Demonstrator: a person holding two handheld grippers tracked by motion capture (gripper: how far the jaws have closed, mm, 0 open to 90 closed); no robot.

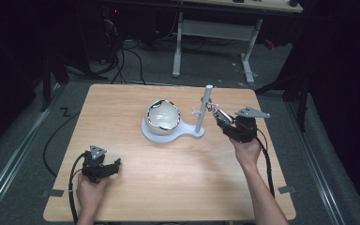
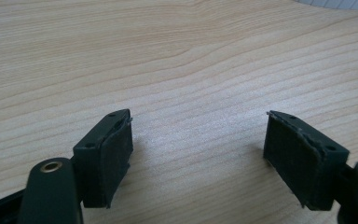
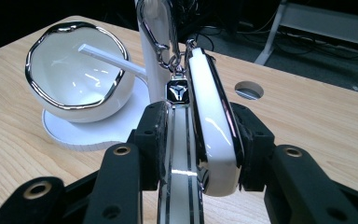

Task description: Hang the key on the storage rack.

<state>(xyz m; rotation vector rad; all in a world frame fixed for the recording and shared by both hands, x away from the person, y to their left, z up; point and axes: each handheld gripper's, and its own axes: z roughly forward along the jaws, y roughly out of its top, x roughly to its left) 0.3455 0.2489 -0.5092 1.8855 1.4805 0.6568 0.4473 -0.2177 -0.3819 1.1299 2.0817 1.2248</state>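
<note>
The right gripper [image 1: 226, 120] sits near the right edge of the counter [image 1: 178, 187], and its jaws are clenched on a white key fob [image 3: 213, 135] with chrome trim. In the right gripper view the fob stands on edge between the two black pads, pinched at its lower half, and a strap with a small black-and-silver emblem [image 3: 177, 91] lies alongside it. From the fob's top a chrome clasp and ring [image 3: 161, 35] run up against the white post [image 1: 203, 110] of the stand [image 1: 190, 133], which rises close in front of the jaws. A thin white peg [image 3: 112, 59] sticks out sideways from that post toward the white bowl [image 1: 163, 117] with the chrome rim, which rests on the stand's round base at the middle of the counter.

Whether the ring already hangs on a peg or only leans on the post cannot be told. Judging from this, the fob is carried and raised to the stand, so the pick-up is done; what looks left is hooking the ring over a peg, if it is not on yet, and letting go.

The left gripper [image 1: 104, 168] idles near the counter's near left corner, jaws released and wide apart over bare wood, holding nothing
</note>
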